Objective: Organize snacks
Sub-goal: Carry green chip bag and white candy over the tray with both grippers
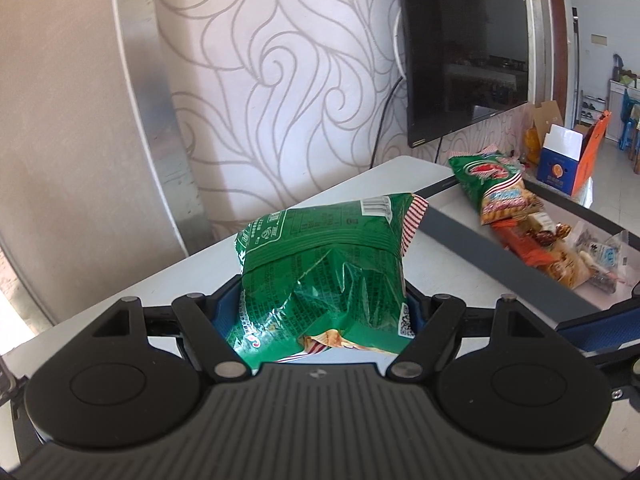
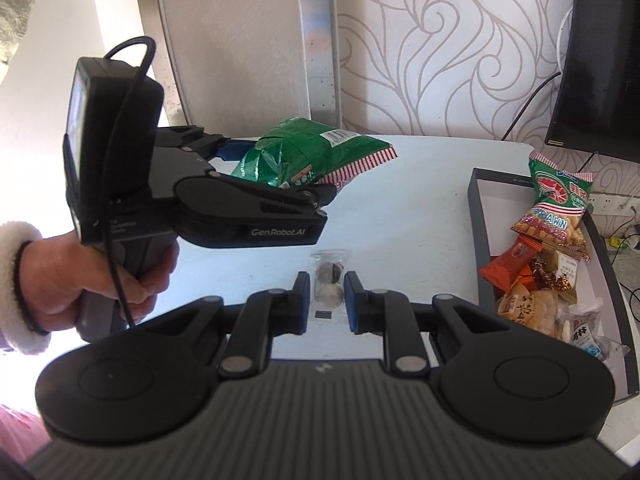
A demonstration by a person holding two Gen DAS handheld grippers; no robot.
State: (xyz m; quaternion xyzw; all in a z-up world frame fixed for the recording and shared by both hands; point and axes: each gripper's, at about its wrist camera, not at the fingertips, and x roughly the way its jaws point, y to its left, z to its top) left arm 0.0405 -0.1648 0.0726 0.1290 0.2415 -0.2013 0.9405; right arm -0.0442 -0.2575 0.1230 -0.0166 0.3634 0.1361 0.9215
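My left gripper (image 1: 326,312) is shut on a green snack bag (image 1: 320,272) with a red-striped edge and holds it above the white table (image 1: 120,300). The right wrist view shows that gripper (image 2: 256,168) and the bag (image 2: 308,152) in the air at the left. My right gripper (image 2: 327,300) is open just above the table, its blue pads on either side of a small clear packet of round sweets (image 2: 329,284). A dark grey box (image 2: 480,240) at the right holds several snacks, with a green prawn cracker bag (image 2: 556,204) on top.
The box (image 1: 500,256) and its snacks lie to the right in the left wrist view. A black television (image 1: 464,48) hangs on the patterned wall behind. A blue and orange carton (image 1: 568,160) stands beyond the table's far end.
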